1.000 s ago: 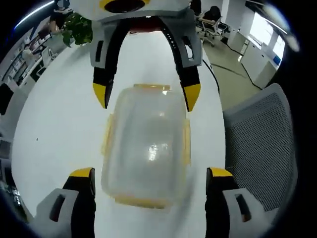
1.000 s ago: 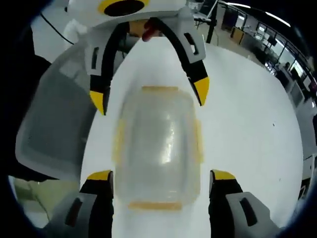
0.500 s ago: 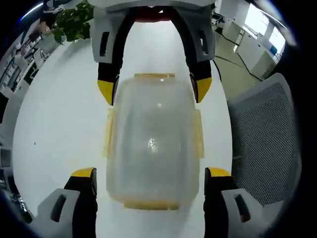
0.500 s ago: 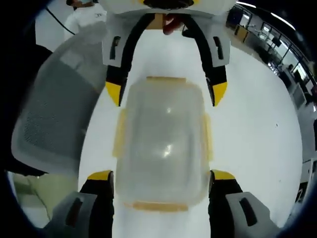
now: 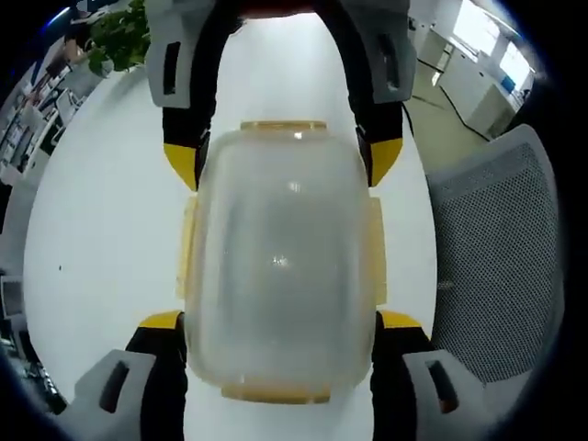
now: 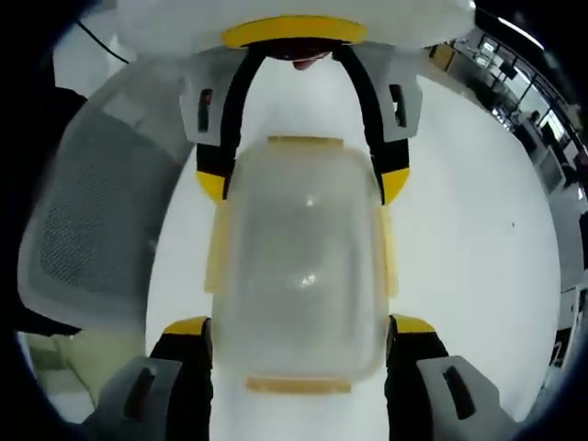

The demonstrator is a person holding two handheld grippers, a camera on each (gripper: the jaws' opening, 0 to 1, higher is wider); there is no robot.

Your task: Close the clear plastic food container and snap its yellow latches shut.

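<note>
Behind container (image 5: pixel 280 262), L view: plant (image 5: pixel 118 37).

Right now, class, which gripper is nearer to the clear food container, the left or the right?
Neither is clearly nearer. The left gripper straddles one end of the clear food container, jaws flanking its sides, and the right gripper straddles the opposite end likewise.

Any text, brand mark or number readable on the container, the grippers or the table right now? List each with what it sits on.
None can be read.
Clear plastic food container with yellow latches: no print visible.
White table: bare of markings.
Left gripper and right gripper: no legible labels.
</note>
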